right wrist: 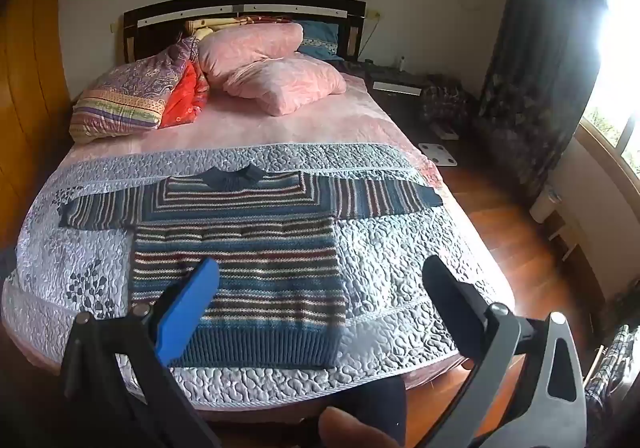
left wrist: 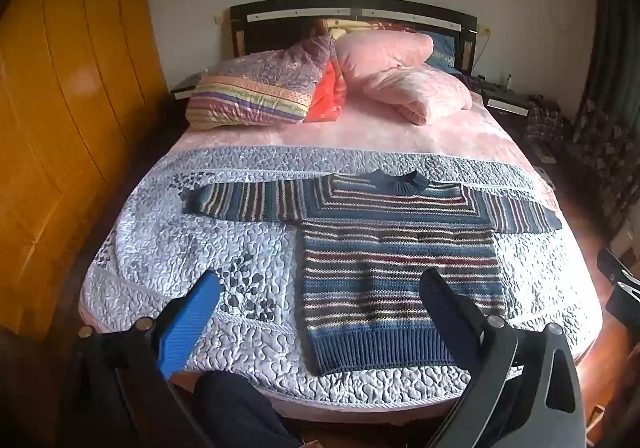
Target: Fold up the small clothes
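a striped knitted sweater lies flat, sleeves spread, on the grey quilt at the bed's foot. the left gripper and right gripper hover above it, jaws wide apart, holding nothing.

A knitted sweater lies flat and unfolded on the quilt at the foot of the bed. It is striped in blue, dark red, cream and grey, with a dark blue round collar and a ribbed dark blue hem. Both sleeves are spread straight out to the sides. The collar points toward the headboard, the hem toward the bed's near edge.
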`<state>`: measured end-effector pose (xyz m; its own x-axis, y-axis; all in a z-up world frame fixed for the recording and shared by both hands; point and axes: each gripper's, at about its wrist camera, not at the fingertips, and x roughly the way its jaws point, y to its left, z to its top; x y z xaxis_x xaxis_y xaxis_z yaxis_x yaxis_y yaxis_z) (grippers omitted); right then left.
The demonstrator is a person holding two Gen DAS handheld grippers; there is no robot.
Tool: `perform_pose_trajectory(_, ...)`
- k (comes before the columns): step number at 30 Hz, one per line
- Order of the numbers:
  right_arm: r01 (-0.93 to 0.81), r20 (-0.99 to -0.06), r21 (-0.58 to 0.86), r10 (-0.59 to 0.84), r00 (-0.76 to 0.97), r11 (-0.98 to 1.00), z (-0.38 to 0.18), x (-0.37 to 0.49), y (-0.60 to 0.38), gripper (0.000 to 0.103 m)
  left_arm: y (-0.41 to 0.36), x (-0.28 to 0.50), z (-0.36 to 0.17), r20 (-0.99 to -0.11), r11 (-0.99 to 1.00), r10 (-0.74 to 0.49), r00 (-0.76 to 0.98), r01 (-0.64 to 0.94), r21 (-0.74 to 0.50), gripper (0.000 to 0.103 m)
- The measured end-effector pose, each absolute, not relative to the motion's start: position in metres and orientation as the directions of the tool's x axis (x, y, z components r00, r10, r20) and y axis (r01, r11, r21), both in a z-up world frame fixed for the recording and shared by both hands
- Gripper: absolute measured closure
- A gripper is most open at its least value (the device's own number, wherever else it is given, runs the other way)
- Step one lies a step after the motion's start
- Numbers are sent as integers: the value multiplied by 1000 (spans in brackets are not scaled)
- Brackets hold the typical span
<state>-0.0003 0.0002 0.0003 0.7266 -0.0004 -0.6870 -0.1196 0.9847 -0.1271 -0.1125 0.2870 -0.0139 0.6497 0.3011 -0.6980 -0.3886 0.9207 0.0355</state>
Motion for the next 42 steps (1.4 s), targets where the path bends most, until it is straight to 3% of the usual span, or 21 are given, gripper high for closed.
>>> perform_pose_trajectory(42,-89,-644,-124,-12,765,988,22,-4,-14,2,273,-112,-17,-698,926,287,655,-375,29,3)
